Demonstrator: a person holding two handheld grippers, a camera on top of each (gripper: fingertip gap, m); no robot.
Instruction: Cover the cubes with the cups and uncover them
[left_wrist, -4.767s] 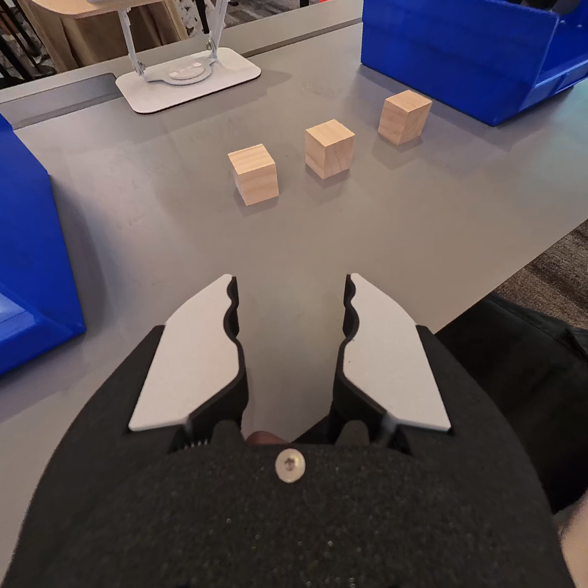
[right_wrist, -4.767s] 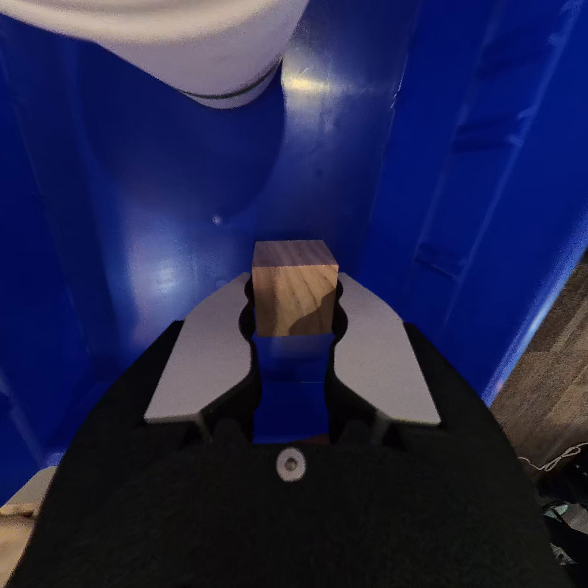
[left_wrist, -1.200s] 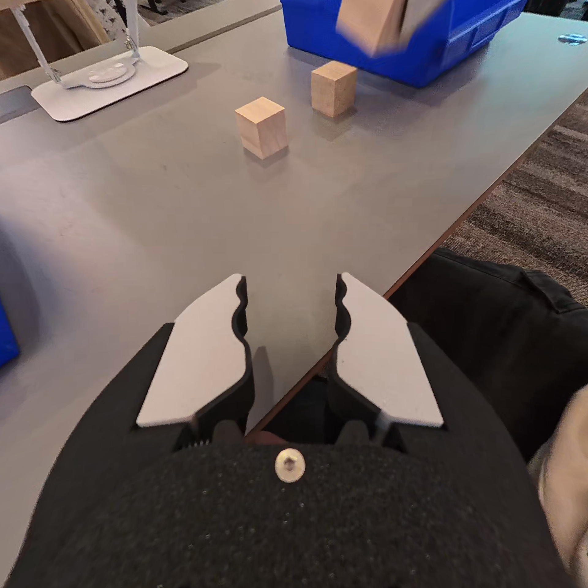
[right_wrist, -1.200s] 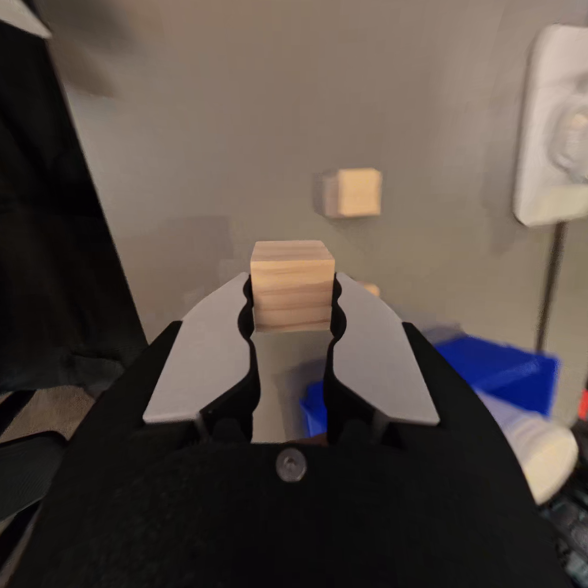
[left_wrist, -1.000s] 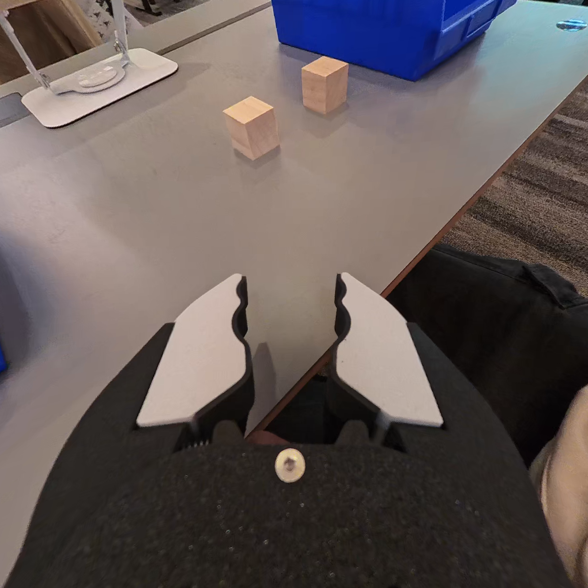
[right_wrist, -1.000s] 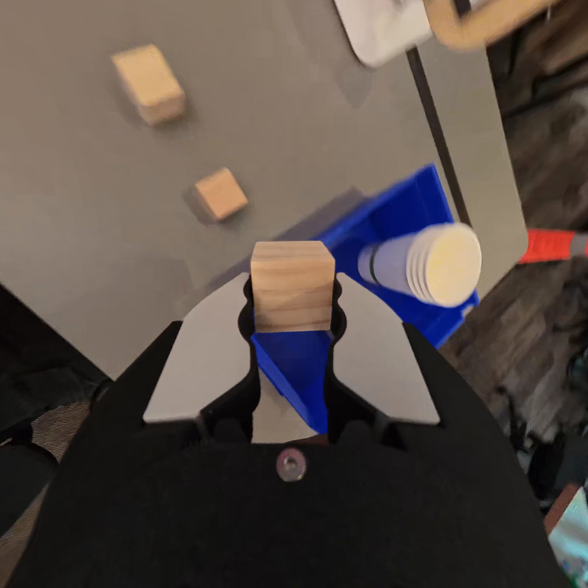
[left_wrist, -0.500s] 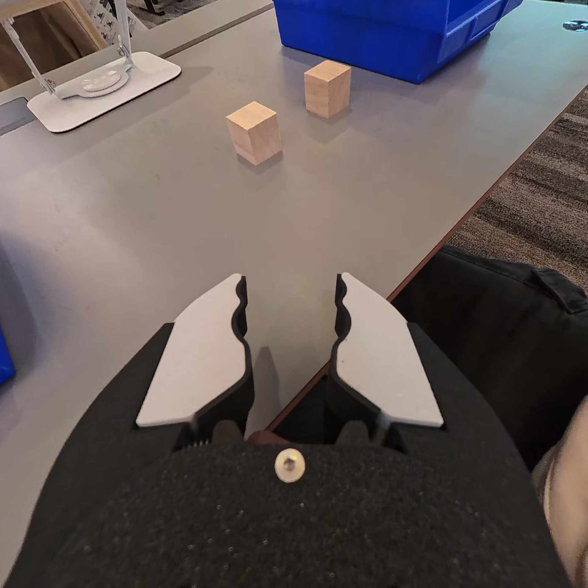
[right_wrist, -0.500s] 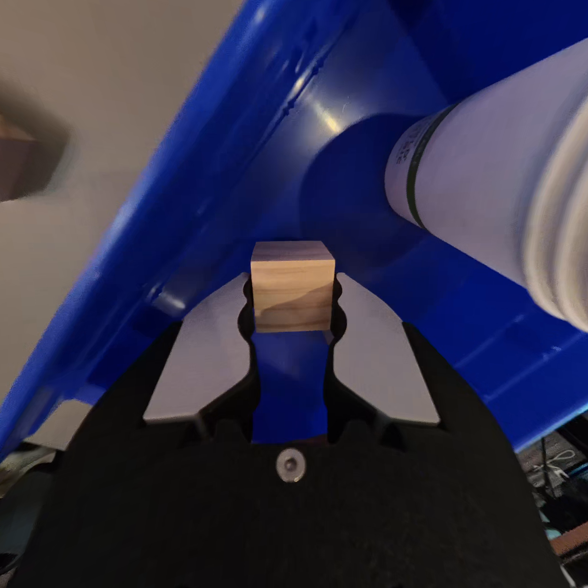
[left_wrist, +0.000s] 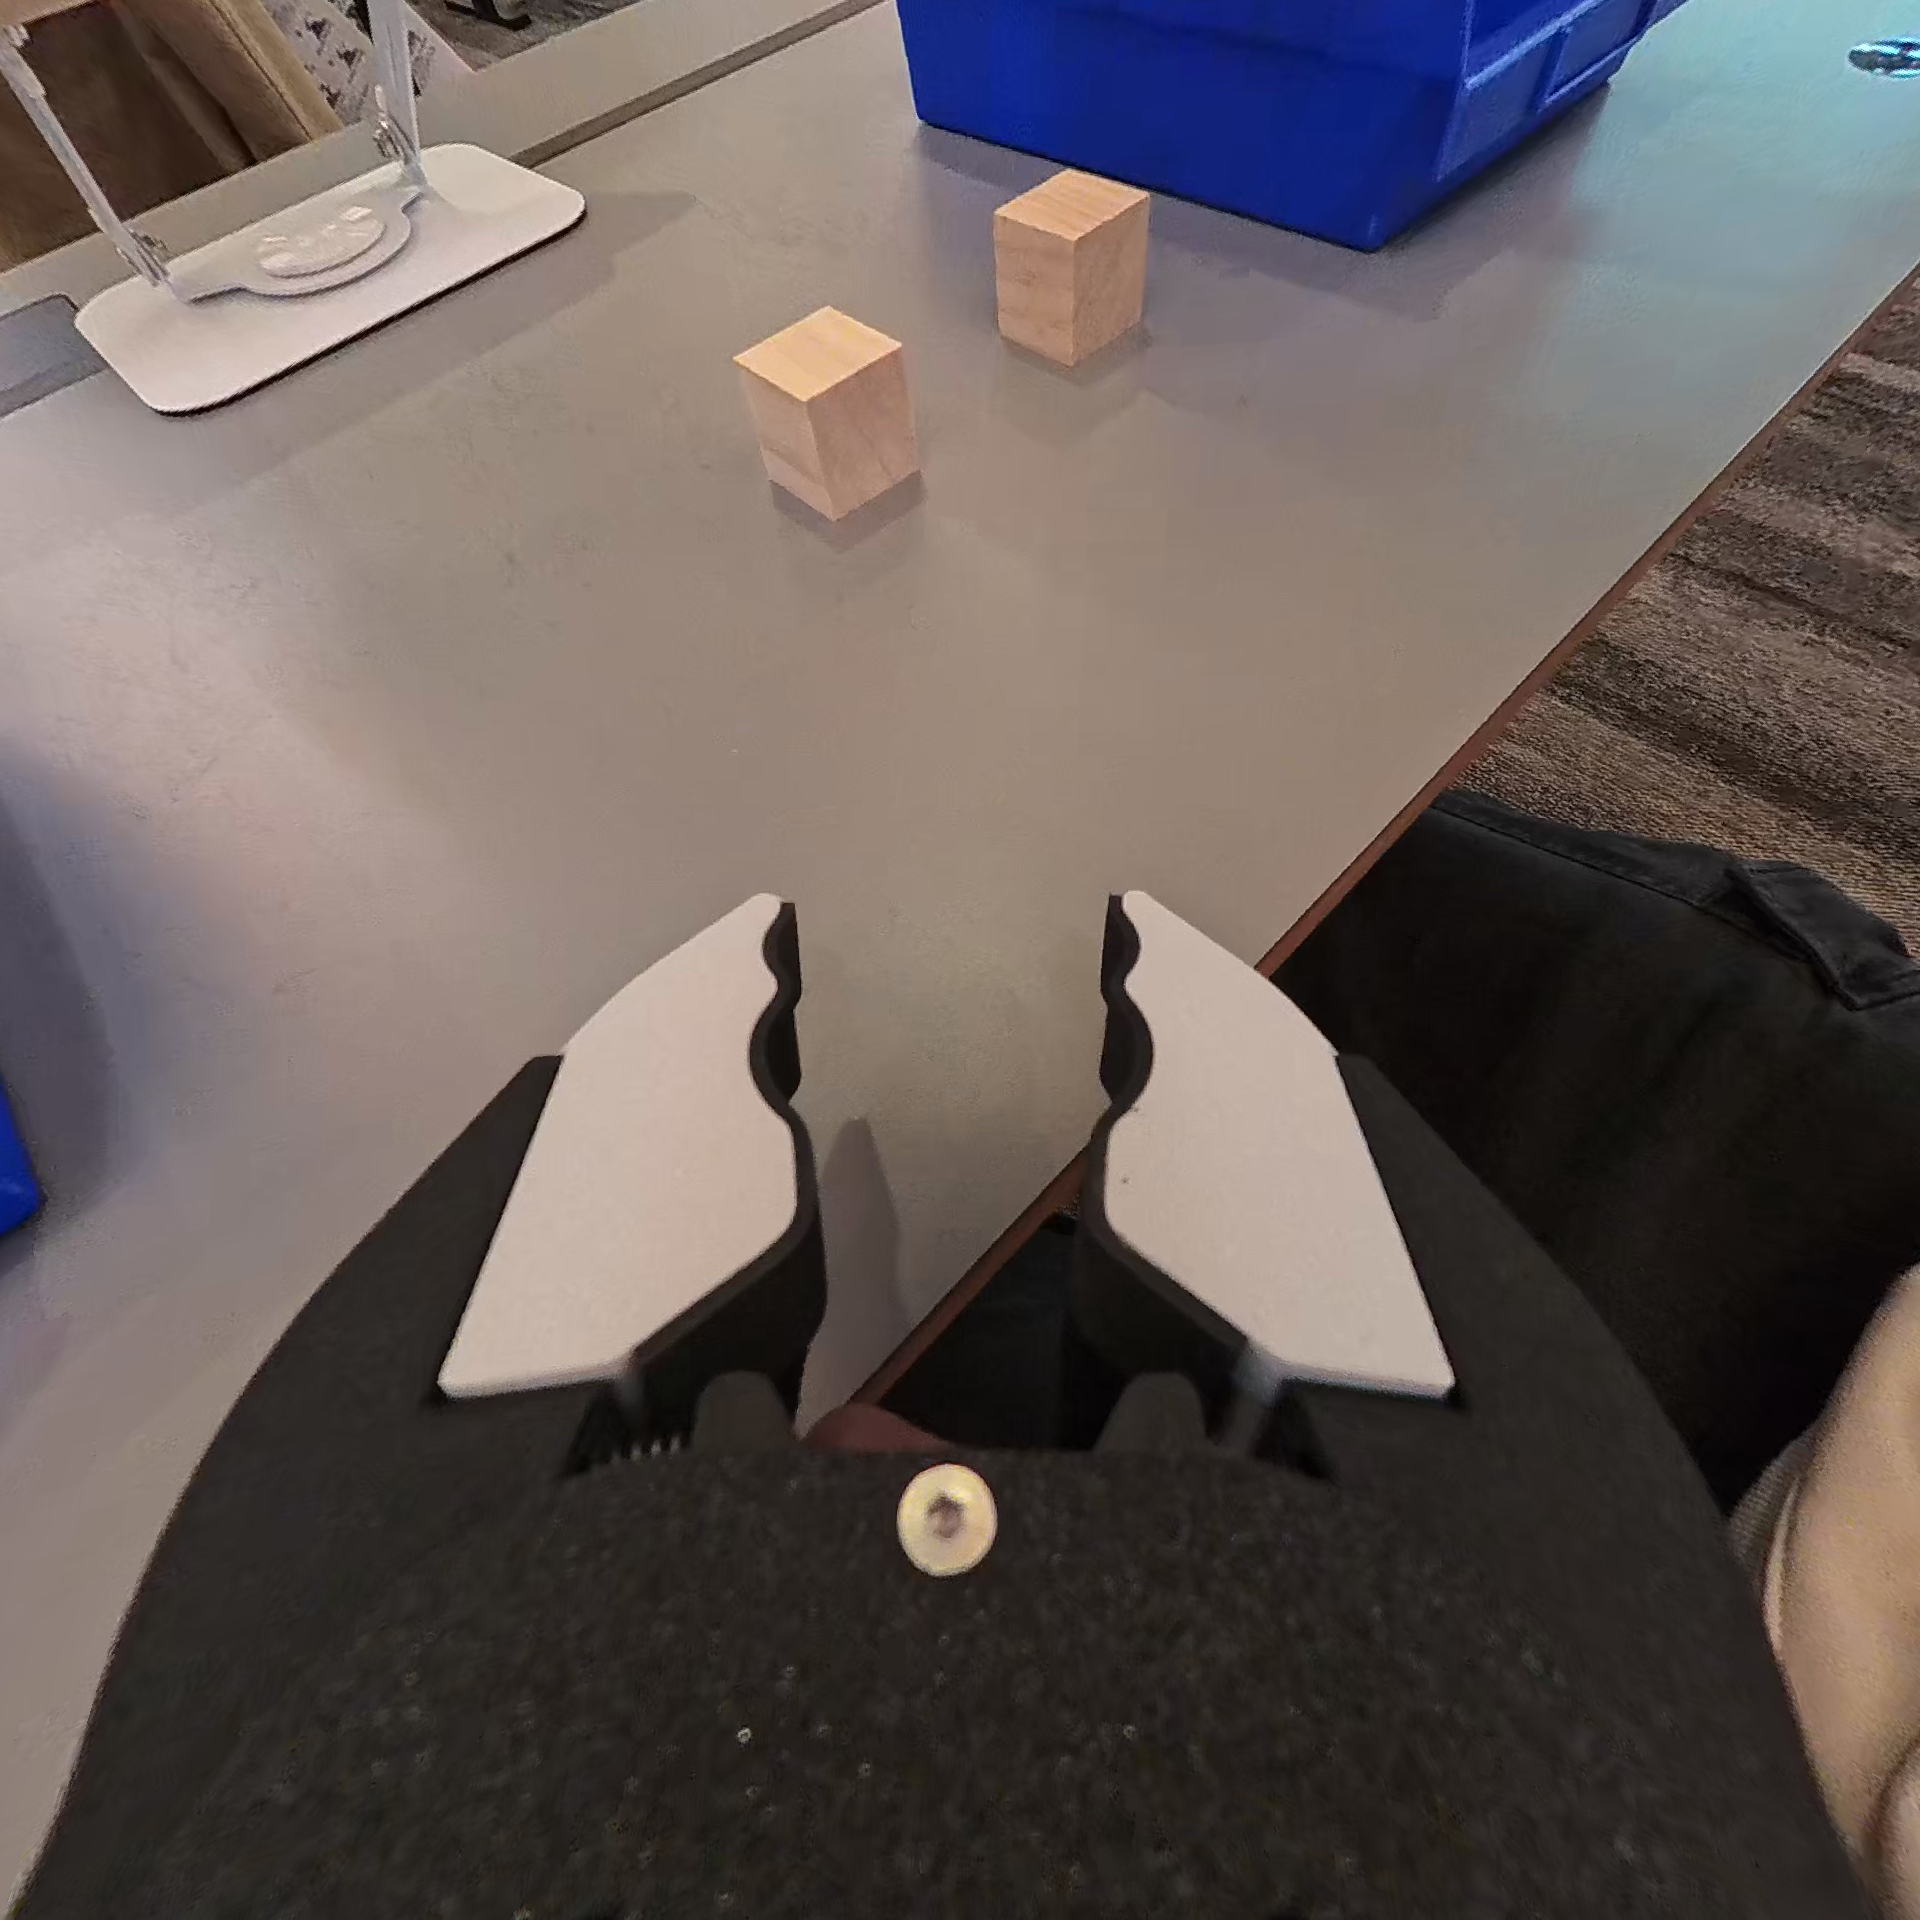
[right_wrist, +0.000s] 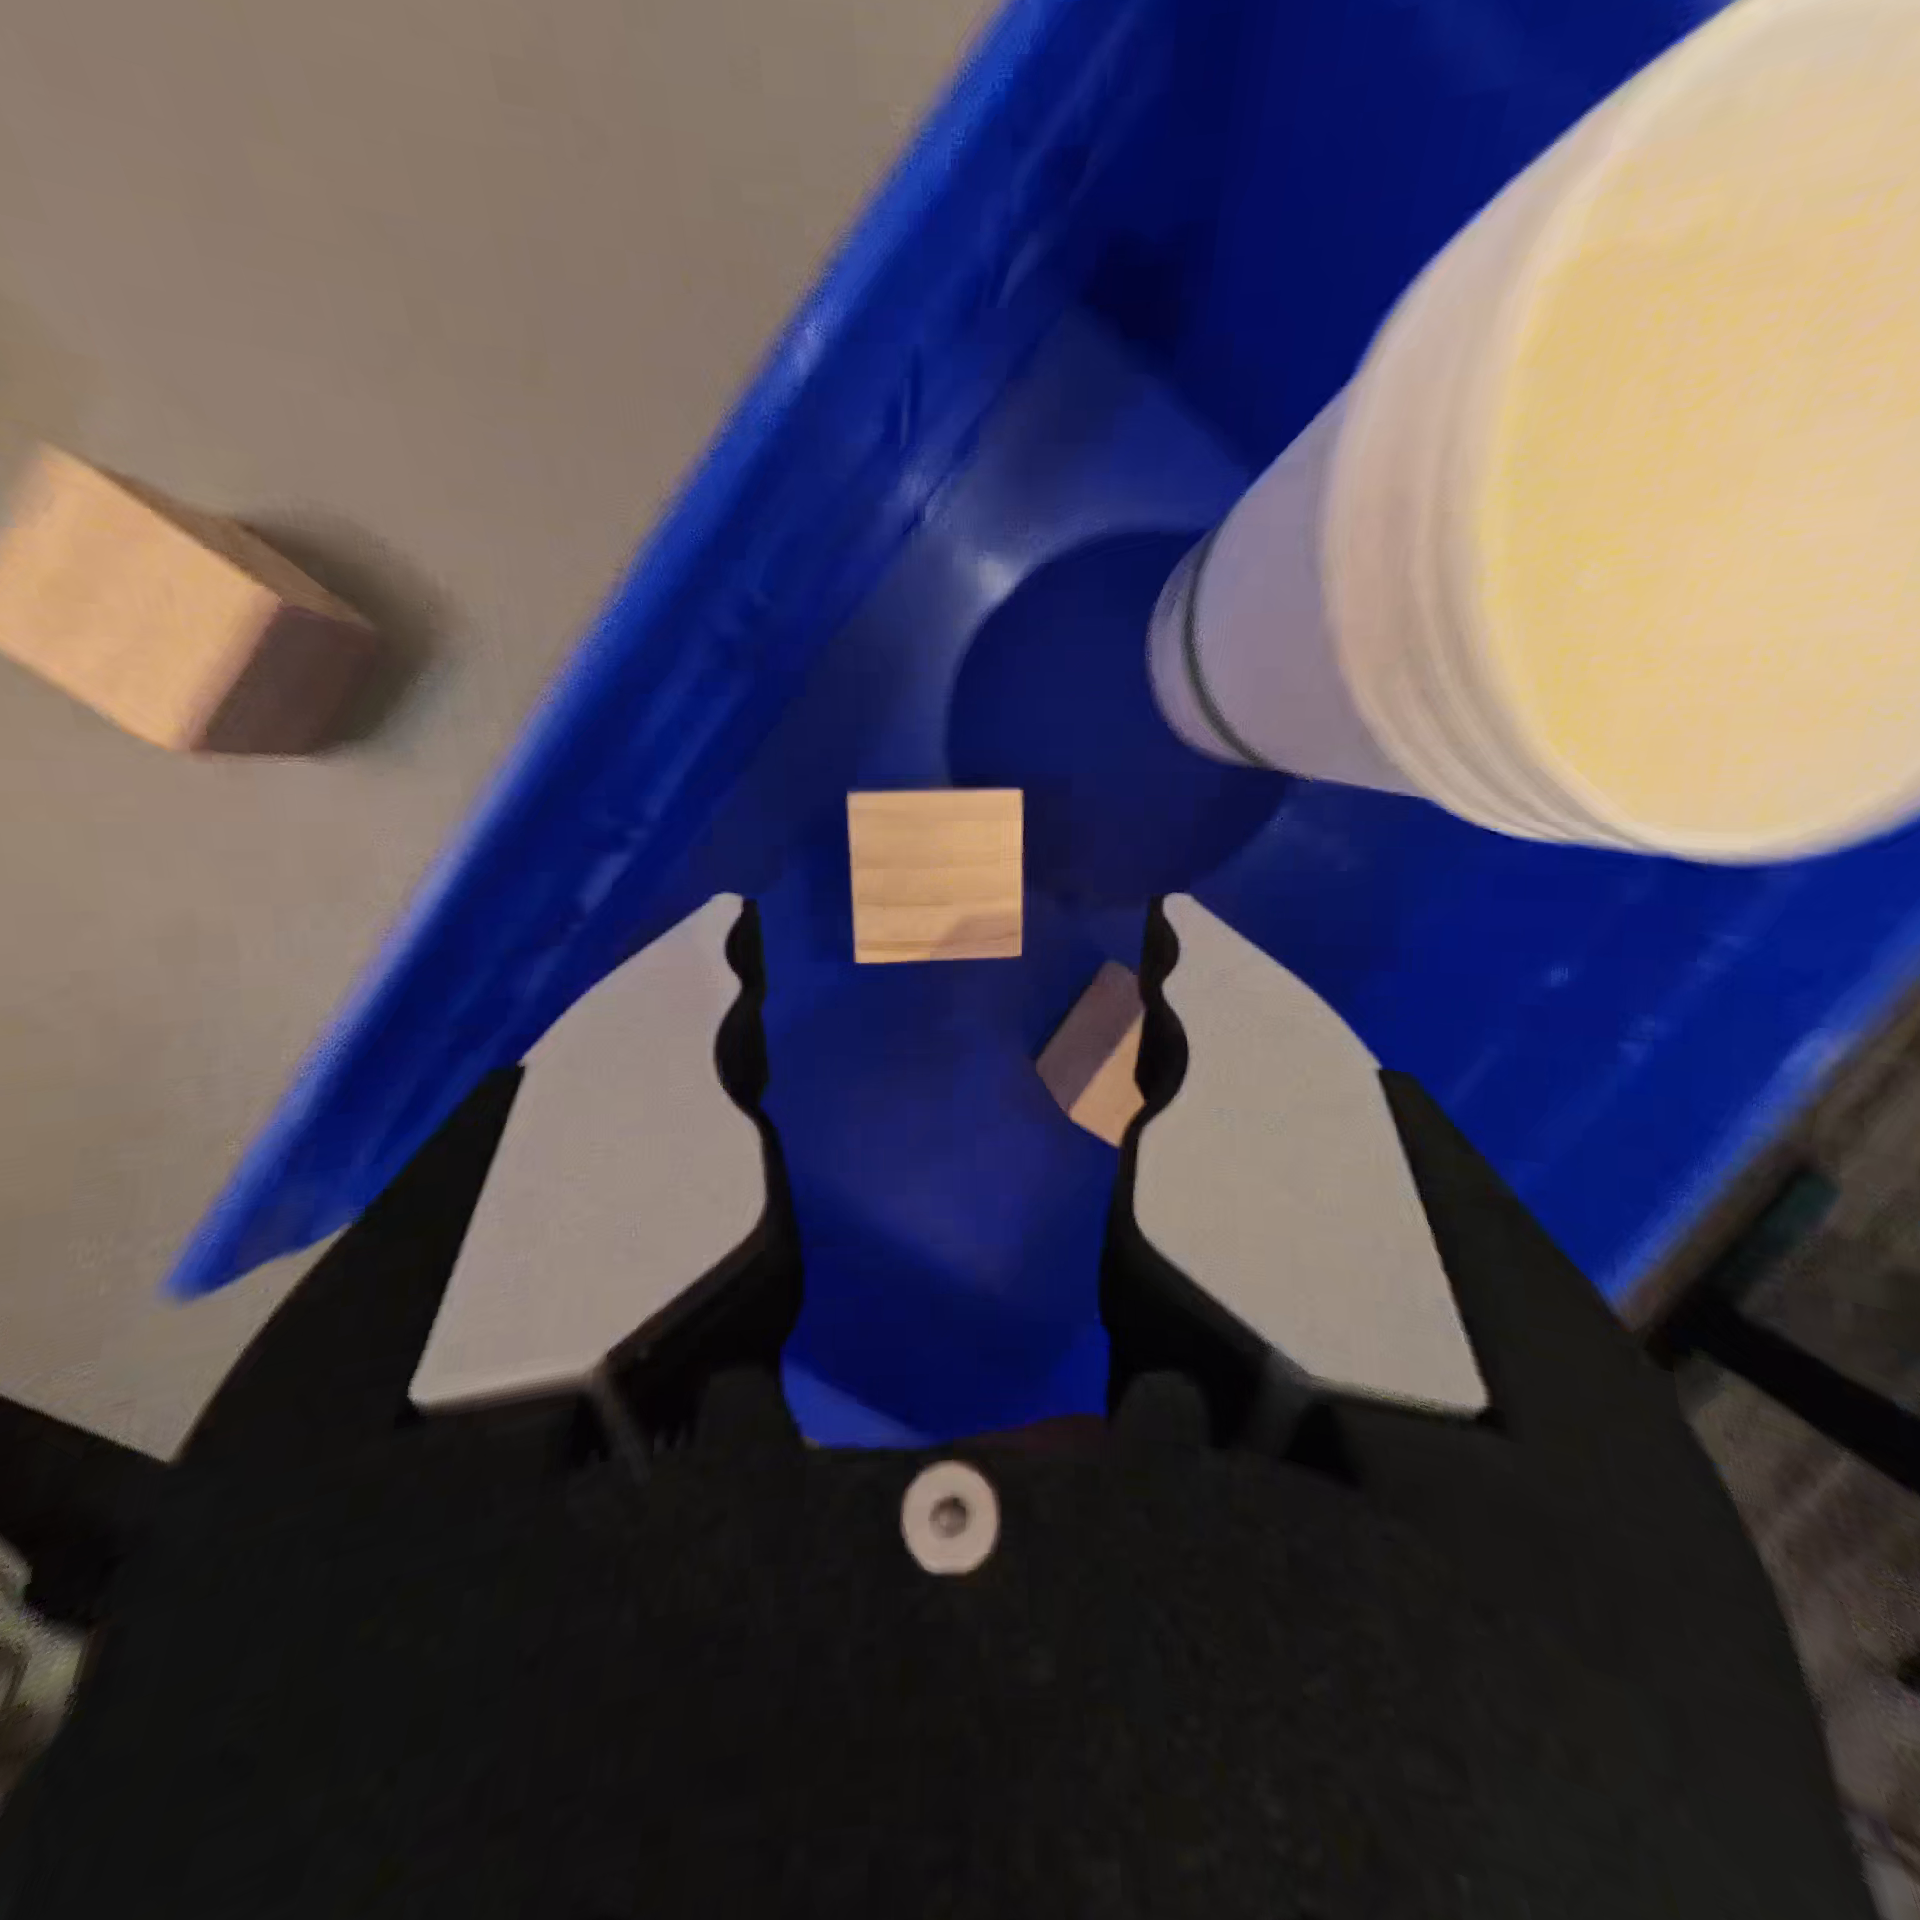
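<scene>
Two wooden cubes stand on the grey table in the left wrist view, a nearer one (left_wrist: 831, 410) and a farther one (left_wrist: 1070, 265) close to the blue bin (left_wrist: 1247, 94). My left gripper (left_wrist: 945, 914) is open and empty, low over the table's near edge. My right gripper (right_wrist: 945, 914) is open above the inside of the blue bin (right_wrist: 1455, 1039). A wooden cube (right_wrist: 935, 875) lies free beyond its fingertips, down in the bin. A second cube (right_wrist: 1096, 1049) lies in the bin, partly hidden by the right finger. A stack of white cups (right_wrist: 1558, 468) stands in the bin. Another cube (right_wrist: 177, 613) sits on the table outside.
A white stand base (left_wrist: 332, 270) sits at the far left of the table. Part of another blue bin (left_wrist: 16, 1174) shows at the left edge. The person's dark clothing (left_wrist: 1558, 1091) is below the table edge, with carpet (left_wrist: 1766, 623) beyond.
My right gripper has opened and let go of the cube, which now lies in the blue bin. It had carried that cube from the table. The left gripper has barely moved.
</scene>
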